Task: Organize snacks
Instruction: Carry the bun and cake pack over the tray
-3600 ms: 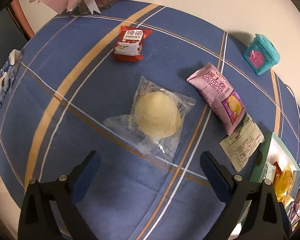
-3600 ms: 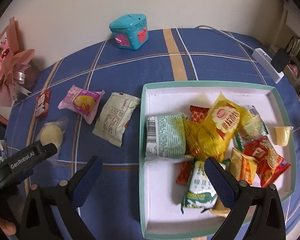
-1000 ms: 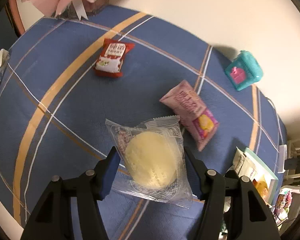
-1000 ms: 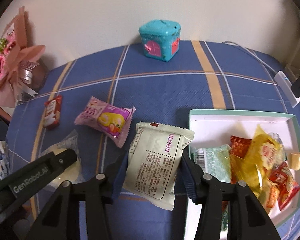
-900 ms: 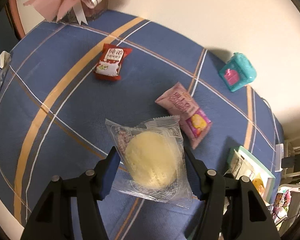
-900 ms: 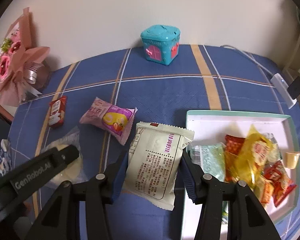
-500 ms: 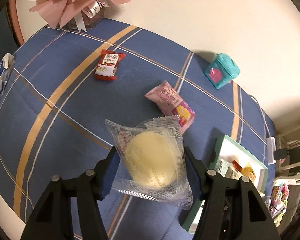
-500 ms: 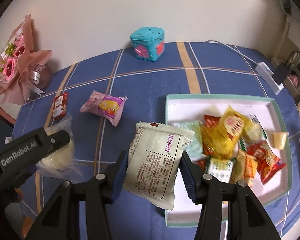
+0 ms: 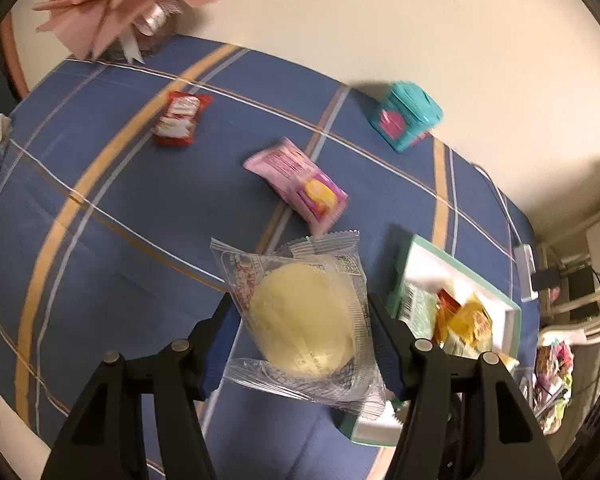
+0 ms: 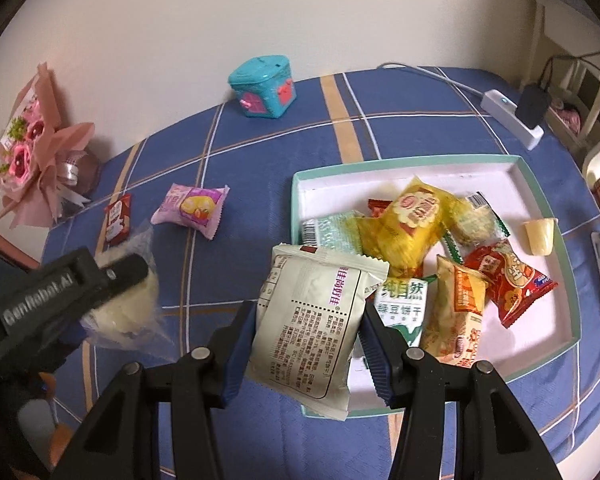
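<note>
While both grippers tilt steeply down above the blue plaid tablecloth [image 10: 420, 120] | left gripper [image 9: 300, 344] clamps clear-wrapped pastry [image 9: 304, 316] beside tray [image 10: 536, 188] edge | right gripper [image 10: 306, 344] clamps cream packet [image 10: 312, 320] over tray's near-left corner | only right view shows the tray's snack pile [image 10: 432, 248] whole | pink packet [image 9: 300, 184], red packet [image 9: 180, 120] lie mid-cloth.

Clear-wrapped pale cake [image 9: 304, 320], cream packet [image 10: 312, 320] aloft; pink [image 9: 300, 180], red pkts [image 9: 178, 120] on cloth

The far left corner of the tray [image 10: 512, 159] lies bare, its middle heaped with snack packets [image 10: 416, 220]. Blue tablecloth [image 10: 260, 184] between tray and pink packet [image 10: 192, 208] is open; a teal toy box [image 10: 264, 88] stands by the wall.
</note>
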